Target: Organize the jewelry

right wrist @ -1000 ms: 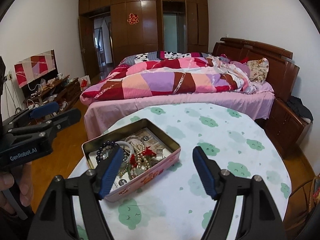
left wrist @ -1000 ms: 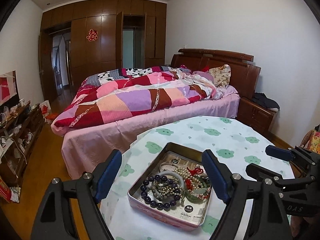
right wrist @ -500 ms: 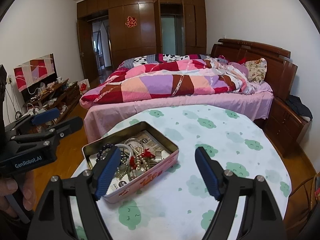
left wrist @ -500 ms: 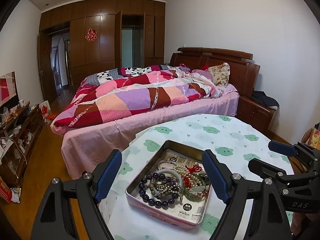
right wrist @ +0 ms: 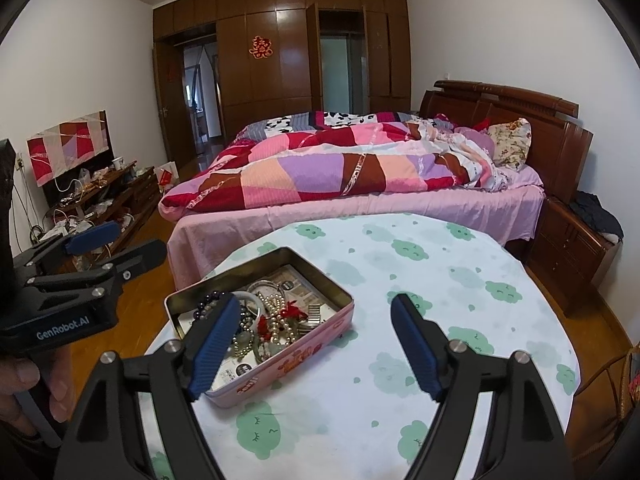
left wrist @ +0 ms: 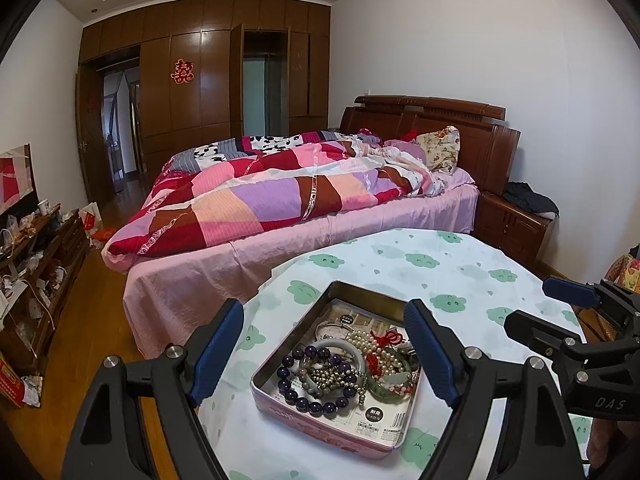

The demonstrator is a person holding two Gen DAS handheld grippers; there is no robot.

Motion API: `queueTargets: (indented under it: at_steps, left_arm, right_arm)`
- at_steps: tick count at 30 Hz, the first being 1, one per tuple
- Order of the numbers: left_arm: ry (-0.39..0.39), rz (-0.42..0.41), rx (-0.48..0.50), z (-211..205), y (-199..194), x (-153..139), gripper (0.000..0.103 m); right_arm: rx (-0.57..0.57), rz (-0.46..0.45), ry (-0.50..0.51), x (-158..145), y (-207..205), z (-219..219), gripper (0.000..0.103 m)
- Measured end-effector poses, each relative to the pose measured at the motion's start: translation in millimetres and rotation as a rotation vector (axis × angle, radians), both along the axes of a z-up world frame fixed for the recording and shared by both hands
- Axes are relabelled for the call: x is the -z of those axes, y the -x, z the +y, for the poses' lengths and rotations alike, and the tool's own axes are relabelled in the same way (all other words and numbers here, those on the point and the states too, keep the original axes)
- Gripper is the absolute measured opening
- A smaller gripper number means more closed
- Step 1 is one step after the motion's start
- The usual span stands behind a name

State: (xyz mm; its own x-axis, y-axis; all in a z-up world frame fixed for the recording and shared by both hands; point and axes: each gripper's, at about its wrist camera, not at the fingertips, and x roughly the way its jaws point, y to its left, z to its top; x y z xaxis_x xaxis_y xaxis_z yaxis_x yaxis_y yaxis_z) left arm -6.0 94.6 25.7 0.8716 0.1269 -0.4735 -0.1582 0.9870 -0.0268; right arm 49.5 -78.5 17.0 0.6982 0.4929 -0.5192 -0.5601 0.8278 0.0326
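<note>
An open pink tin (left wrist: 320, 426) sits on a round table covered in a white cloth with green clouds (left wrist: 460, 272). Inside it lie a dark purple bead bracelet (left wrist: 304, 400), a pale bangle (left wrist: 336, 345), a pearl strand (left wrist: 360, 338), a red knot (left wrist: 384, 338) and a green bracelet (left wrist: 390, 384). My left gripper (left wrist: 324, 308) hovers open just short of the tin, its fingers framing it. My right gripper (right wrist: 316, 304) is open over the cloth (right wrist: 440, 280), with its left finger in front of the tin (right wrist: 304, 344). Each gripper shows in the other's view, the right (left wrist: 532, 302) and the left (right wrist: 140, 238).
A bed with a patchwork quilt (left wrist: 280, 192) stands just beyond the table. A wooden nightstand (right wrist: 572, 248) is at the right and a cluttered low cabinet (right wrist: 100, 196) at the left, on a wooden floor. A hand (right wrist: 24, 384) holds the left gripper.
The right gripper's jaws have spread slightly wider. Both hands and the tin have stayed nearly where they were.
</note>
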Motion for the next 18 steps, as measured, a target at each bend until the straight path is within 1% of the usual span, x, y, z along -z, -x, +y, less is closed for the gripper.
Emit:
queueTargets:
  at_steps: [18]
  left_arm:
    - [-0.004,0.009,-0.002,0.8,0.8,3.0,0.082]
  right_arm:
    - [0.006,0.0,0.002,0.1,-1.3,-5.0,0.083]
